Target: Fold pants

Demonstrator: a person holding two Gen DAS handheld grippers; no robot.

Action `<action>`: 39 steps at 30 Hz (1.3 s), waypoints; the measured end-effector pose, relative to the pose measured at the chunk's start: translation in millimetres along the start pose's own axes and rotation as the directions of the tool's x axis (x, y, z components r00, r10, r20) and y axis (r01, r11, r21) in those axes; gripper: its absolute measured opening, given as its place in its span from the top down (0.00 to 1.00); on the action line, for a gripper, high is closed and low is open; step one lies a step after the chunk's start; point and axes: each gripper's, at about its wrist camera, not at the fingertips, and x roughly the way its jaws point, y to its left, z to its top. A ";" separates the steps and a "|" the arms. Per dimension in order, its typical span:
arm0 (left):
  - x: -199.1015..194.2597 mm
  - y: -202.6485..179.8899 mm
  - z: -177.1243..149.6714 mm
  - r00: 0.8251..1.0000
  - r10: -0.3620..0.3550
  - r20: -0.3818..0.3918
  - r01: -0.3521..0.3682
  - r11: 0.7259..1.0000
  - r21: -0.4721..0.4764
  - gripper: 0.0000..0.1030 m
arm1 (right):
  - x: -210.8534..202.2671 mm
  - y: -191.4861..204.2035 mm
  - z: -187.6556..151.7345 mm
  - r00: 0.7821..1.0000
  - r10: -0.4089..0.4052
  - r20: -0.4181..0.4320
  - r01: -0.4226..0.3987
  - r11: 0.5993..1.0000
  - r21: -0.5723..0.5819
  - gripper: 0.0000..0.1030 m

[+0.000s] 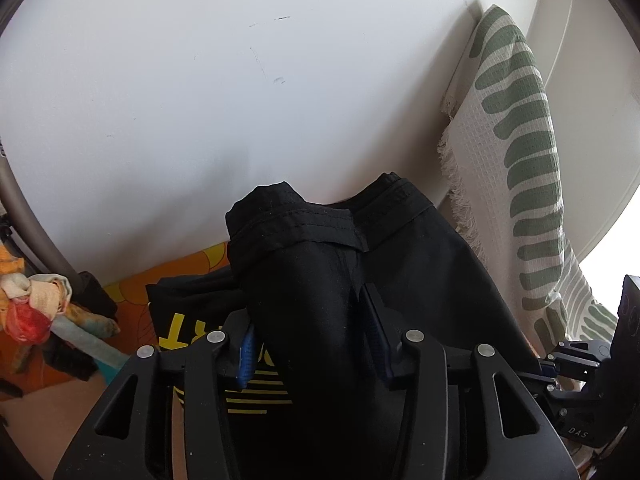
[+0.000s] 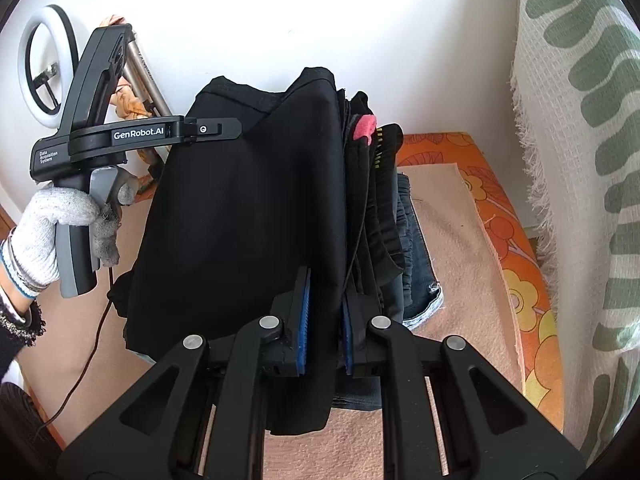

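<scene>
Right gripper [image 2: 325, 320] first: jaws narrow, blue pads pinching a thick fold of the black pants [image 2: 248, 208]. The cloth runs straight btw. the two fingers and hangs a bit below them, so this grip looks firm.

Left gripper [image 1: 312, 344]: jaws about half wide. The pants [image 1: 320, 280] lie btw. its fingers too, but the left blue pad [image 1: 247, 356] stands clear of the fabric with a gap showing, so it seems not to press any more. In the right wrist view the same tool sits at the pants' left edge, held by a hand in a white knitted glove [image 2: 48, 232].

Taking the pants as landmark: they are draped over a stack of other folded clothes [image 2: 384, 208], dark things and jeans, w/ the waistband end toward the white wall. Under the stack is a pinkish mat on an orange flowered cover [image 2: 516, 240]. Right of the pants hangs a white-and-green towel [image 2: 580, 140]; left of them, a ring light [image 2: 44, 64] by the wall.

To do this step well, I think: lay the folded pants square on the stack, edges matched, then let go w/ the right side only when the cloth rests flat. Pull both tools back low and straight, otherwise the top layer may drag and the fold opens.
</scene>
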 end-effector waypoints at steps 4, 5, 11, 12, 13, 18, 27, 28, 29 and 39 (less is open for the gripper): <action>-3.2 10.0 -0.3 1.000 -0.013 -0.024 0.012 0.999 -0.034 0.54 | -2.9 3.1 -0.7 1.000 -0.008 -0.004 0.008 1.000 0.012 0.87; -4.5 12.5 -0.5 1.000 -0.014 -0.027 0.013 0.999 -0.045 0.54 | -3.3 3.7 -0.7 1.000 -0.008 -0.003 0.008 1.000 0.016 0.87; -20.9 19.6 -2.0 0.997 0.075 0.011 -0.075 0.997 -0.013 0.45 | -5.7 2.7 -2.8 1.000 -0.018 0.006 0.017 0.999 0.042 0.87; -24.7 23.1 -1.5 0.997 0.071 0.014 -0.071 0.997 -0.020 0.45 | -6.3 2.9 -2.7 1.000 -0.019 0.007 0.019 0.999 0.046 0.87; -28.3 26.3 -1.2 0.998 0.066 0.017 -0.066 0.997 -0.028 0.45 | -6.4 3.5 -2.5 1.000 -0.021 0.007 0.021 0.999 0.050 0.86; -51.9 30.3 -8.1 0.997 0.064 0.035 -0.063 0.998 -0.022 0.45 | -11.5 8.3 -2.0 0.999 -0.039 0.016 0.038 0.998 0.057 0.80; -102.9 11.6 -29.2 0.996 0.057 0.076 -0.058 0.998 0.021 0.45 | -48.5 26.0 -8.2 0.995 -0.081 0.050 0.077 0.994 0.079 0.64; -110.7 8.9 -31.4 0.995 0.053 0.083 -0.056 0.998 0.026 0.44 | -53.3 29.4 -8.4 0.995 -0.081 0.056 0.077 0.994 0.074 0.63; -118.9 5.8 -33.7 0.994 0.052 0.091 -0.056 0.998 0.034 0.42 | -59.4 34.0 -9.0 0.994 -0.084 0.064 0.080 0.995 0.066 0.63; -203.8 -18.6 -67.4 0.979 0.050 0.198 -0.066 0.995 0.075 0.27 | -116.6 85.3 -27.0 0.981 -0.106 0.163 0.103 0.994 0.025 0.37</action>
